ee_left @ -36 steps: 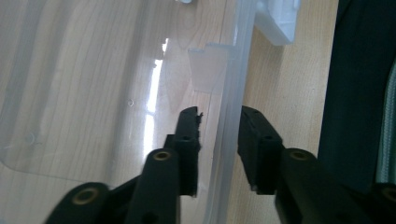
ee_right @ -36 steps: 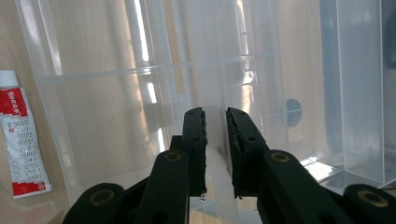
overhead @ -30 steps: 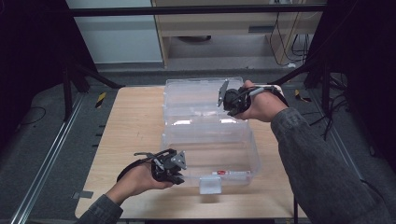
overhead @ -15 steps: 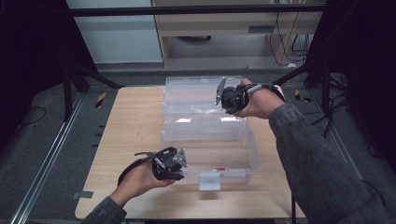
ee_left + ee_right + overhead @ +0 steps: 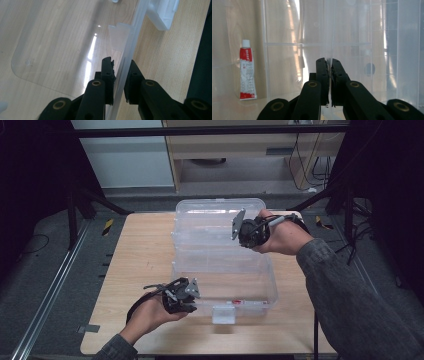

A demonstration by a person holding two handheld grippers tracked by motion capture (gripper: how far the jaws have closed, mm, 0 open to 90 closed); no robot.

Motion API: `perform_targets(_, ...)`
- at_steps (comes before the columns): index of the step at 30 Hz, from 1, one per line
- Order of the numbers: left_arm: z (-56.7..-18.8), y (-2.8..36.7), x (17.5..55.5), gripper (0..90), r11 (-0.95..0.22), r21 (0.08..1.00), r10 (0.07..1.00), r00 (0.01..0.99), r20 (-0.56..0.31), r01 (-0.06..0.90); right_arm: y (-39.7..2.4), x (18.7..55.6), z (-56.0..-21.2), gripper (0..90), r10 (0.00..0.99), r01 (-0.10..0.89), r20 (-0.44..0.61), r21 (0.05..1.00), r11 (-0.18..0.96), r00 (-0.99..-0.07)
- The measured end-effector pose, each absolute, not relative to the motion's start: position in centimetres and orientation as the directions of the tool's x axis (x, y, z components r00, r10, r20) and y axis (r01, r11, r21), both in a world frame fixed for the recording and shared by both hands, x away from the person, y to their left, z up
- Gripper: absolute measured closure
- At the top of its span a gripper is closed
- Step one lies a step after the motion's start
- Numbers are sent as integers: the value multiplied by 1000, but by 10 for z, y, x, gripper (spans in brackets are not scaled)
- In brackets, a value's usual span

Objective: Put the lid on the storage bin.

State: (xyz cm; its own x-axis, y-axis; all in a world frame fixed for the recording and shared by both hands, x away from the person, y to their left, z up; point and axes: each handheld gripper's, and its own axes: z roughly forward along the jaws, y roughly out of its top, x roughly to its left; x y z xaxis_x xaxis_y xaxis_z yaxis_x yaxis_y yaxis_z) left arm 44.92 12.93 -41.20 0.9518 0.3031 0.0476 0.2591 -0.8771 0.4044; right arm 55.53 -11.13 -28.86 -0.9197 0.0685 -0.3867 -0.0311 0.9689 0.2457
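One clear plastic box sits on the wooden table in the high view, its open lid standing at the box's 12 o'clock edge. Two grippers work on it. The left gripper is at the box's 8 o'clock corner; the right gripper is at the lid's 3 o'clock side.

The left gripper view adds what the high view cannot resolve: the box's thin front wall runs up between the two black jaws, which stand nearly closed on either side of it; whether the pads actually press the plastic cannot be told. One white latch sits on the rim at 1 o'clock from the jaws.

The right gripper view shows the jaws of the right gripper clamped tight on the lid's thin edge, having just finished closing on it. Through the clear plastic it also shows one red-and-white tube lying at 9 o'clock from the jaws; in the high view that tube is a small red mark inside the box near the front wall.
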Motion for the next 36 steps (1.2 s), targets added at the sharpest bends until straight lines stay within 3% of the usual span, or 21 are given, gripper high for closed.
perform_targets(4,-412,129,449,795,-876,406,303,952,48,259,-112,547,-288,867,60,-43,-394,250,967,-917)
perform_targets(5,-411,130,453,794,-891,403,260,963,74,209,-112,545,-288,867,55,-50,-396,249,967,-916)
perform_targets(12,-412,130,453,787,-890,404,261,962,74,211,-114,526,-289,868,40,-70,-415,246,967,-909)
perform_targets(15,-413,129,447,784,-864,413,333,942,39,288,-115,519,-290,868,44,-72,-422,255,964,-906)
perform_targets(21,-413,129,446,780,-868,412,328,943,56,278,-116,508,-292,862,52,-71,-433,262,962,-900)
perform_targets(26,-414,127,445,776,-859,421,349,935,61,293,-115,515,-292,850,42,-73,-447,238,968,-894)
perform_targets(27,-413,126,452,777,-881,413,296,950,103,229,-114,520,-292,849,43,-70,-450,230,971,-892)
perform_targets(32,-414,124,451,777,-868,421,333,938,99,264,-113,526,-293,850,58,-60,-457,239,969,-888)
perform_targets(36,-413,125,453,775,-881,417,299,946,127,223,-114,520,-294,855,54,-72,-464,250,965,-884)
